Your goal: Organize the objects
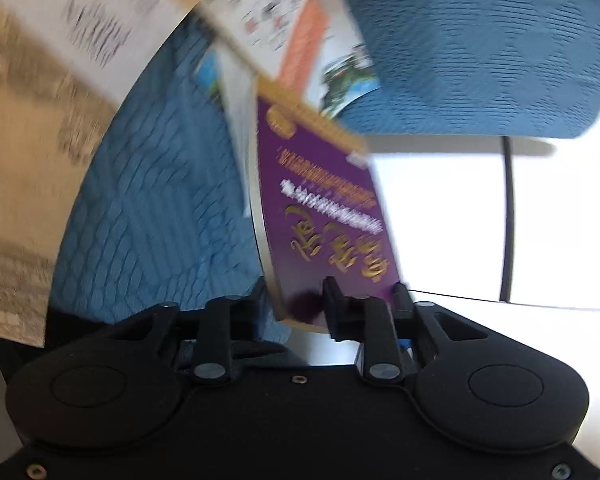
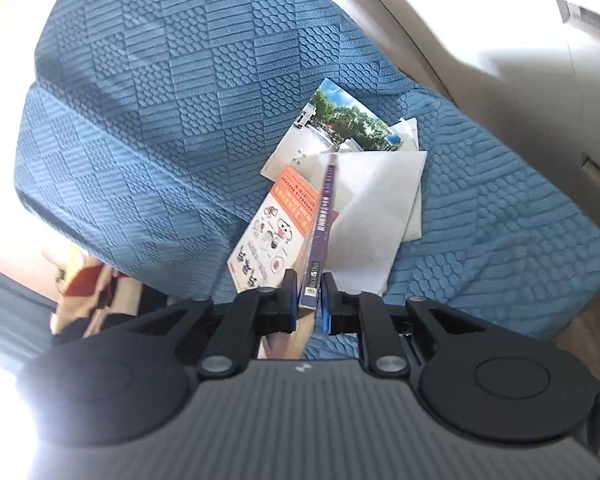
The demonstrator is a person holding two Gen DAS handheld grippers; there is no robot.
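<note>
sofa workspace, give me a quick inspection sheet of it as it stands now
surface: blue quilted sofa cover, seat and backrest both covered.
job's things: purple paperback book with gold lettering, held off the seat, spine toward the right wrist camera.
clutter: orange-and-white booklet, photo-cover booklet with trees and white paper sheets, overlapping loosely on the seat.
grippers: left gripper on the purple book's lower edge, blurred; right gripper shut on its spine.
cables: thin dark line, blurred, kind unclear.
surroundings: pale floor, wooden floor, overexposed window glare.
</note>
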